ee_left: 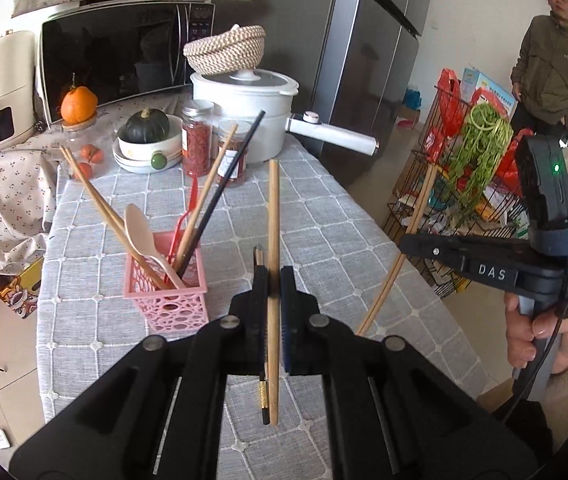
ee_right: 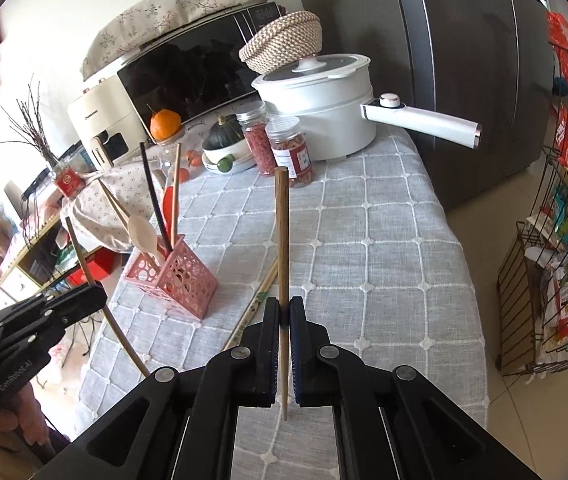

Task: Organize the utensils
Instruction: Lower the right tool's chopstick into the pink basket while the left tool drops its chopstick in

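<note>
Left gripper (ee_left: 271, 280) is clamped on a long wooden chopstick (ee_left: 273, 216), pink perforated plastic utensil basket (ee_left: 171, 292) left of its jaws. Right gripper (ee_right: 283, 312) pinches another brown chopstick (ee_right: 282, 240); only its view shows printed bamboo chopsticks (ee_right: 257, 304) lying on the tablecloth.

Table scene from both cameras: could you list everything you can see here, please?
pink basket: one, on the grey tablecloth, holding chopsticks, a beige spoon and a red utensil
loose chopsticks: pale pair, lying on the cloth by the basket
white pot: one, far end, woven basket on its lid
jars: two, red contents, beside the pot
squash: one, dark green, in a white bowl
orange: one, in front of the microwave
bystander: one, olive jacket, right
left gripper: black, shut on a wooden chopstick and a dark chopstick
right gripper: black, shut on a second wooden chopstick
</note>
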Demonstrator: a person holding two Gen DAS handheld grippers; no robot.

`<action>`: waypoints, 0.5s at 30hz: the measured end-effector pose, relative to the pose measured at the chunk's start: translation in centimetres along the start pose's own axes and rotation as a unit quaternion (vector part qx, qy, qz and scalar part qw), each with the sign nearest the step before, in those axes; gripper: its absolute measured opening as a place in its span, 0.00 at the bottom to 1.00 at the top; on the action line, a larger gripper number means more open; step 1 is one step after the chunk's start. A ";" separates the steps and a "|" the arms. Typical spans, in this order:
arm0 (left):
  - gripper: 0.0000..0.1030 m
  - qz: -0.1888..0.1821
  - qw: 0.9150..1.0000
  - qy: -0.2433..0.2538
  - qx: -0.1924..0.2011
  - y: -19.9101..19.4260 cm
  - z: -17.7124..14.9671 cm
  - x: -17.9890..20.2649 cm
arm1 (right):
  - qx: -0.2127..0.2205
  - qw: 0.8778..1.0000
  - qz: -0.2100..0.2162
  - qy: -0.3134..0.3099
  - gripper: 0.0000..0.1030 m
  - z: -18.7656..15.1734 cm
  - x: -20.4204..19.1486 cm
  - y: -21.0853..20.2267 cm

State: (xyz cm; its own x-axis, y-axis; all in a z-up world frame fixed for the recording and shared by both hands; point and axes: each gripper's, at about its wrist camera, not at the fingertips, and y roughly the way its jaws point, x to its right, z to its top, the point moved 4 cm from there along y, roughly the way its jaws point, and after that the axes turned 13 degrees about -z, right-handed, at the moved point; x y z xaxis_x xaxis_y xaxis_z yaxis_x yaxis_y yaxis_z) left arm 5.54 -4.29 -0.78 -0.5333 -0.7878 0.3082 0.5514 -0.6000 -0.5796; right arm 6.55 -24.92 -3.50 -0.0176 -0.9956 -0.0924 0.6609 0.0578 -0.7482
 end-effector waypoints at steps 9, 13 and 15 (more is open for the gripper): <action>0.06 0.010 0.997 -0.018 0.072 -3.7 1.5 -1.7 | 0.035 0.999 0.019 0.007 0.05 0.9 -1.6 -1.4; 0.06 0.024 0.992 -0.024 0.118 -5.5 2.4 -2.7 | 0.061 0.998 0.029 0.015 0.05 1.7 -2.1 -2.2; 0.06 0.031 0.989 -0.028 0.144 -6.2 3.0 -3.3 | 0.074 0.996 0.035 0.020 0.05 2.1 -2.3 -2.5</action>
State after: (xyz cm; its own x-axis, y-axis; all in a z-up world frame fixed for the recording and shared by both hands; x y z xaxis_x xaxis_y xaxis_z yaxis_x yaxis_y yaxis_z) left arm 5.83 1.61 4.04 -0.4605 -0.8259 0.3254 0.7461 -0.5587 -0.3622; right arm 6.52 -22.89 -0.06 0.0034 -0.9855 -0.1694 0.7651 0.1117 -0.6341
